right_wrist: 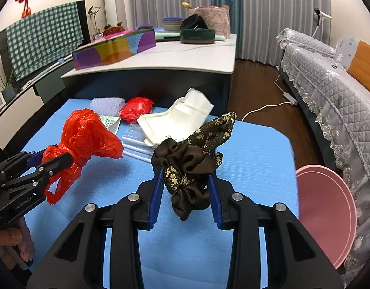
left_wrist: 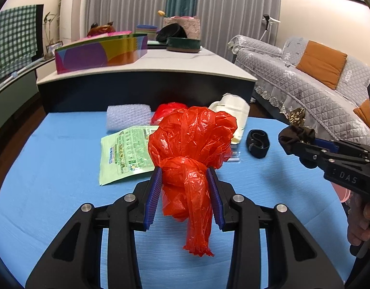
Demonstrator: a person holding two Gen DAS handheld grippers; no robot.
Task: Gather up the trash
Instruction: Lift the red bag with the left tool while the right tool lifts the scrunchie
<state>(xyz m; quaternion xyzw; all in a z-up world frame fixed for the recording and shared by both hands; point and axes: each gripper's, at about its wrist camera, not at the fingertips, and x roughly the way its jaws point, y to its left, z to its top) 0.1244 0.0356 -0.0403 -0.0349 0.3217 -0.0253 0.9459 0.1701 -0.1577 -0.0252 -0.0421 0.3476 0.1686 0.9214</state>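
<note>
My left gripper (left_wrist: pixel 185 171) is shut on a knotted red plastic bag (left_wrist: pixel 192 139) and holds it above the blue mat (left_wrist: pixel 52 180); the bag also shows in the right wrist view (right_wrist: pixel 86 132). My right gripper (right_wrist: pixel 186 180) is shut on a brown floral fabric scrunchie (right_wrist: pixel 192 159), held above the mat (right_wrist: pixel 252 168); it shows in the left wrist view (left_wrist: pixel 297 132) at the right. On the mat lie a green printed pouch (left_wrist: pixel 124 151), a second red bag (right_wrist: pixel 136 109), a white bag (right_wrist: pixel 182 118), bubble wrap (left_wrist: pixel 128 118), clear plastic sleeves (right_wrist: pixel 134 144) and a black band (left_wrist: pixel 258 143).
A pink bin (right_wrist: pixel 327 214) stands right of the mat, beside a grey quilted sofa (right_wrist: pixel 329 91). Behind the mat is a long white-topped table (left_wrist: pixel 160 65) with a colourful box (left_wrist: pixel 100 53) and bowls. A power strip and cable (right_wrist: pixel 276 104) lie on the wooden floor.
</note>
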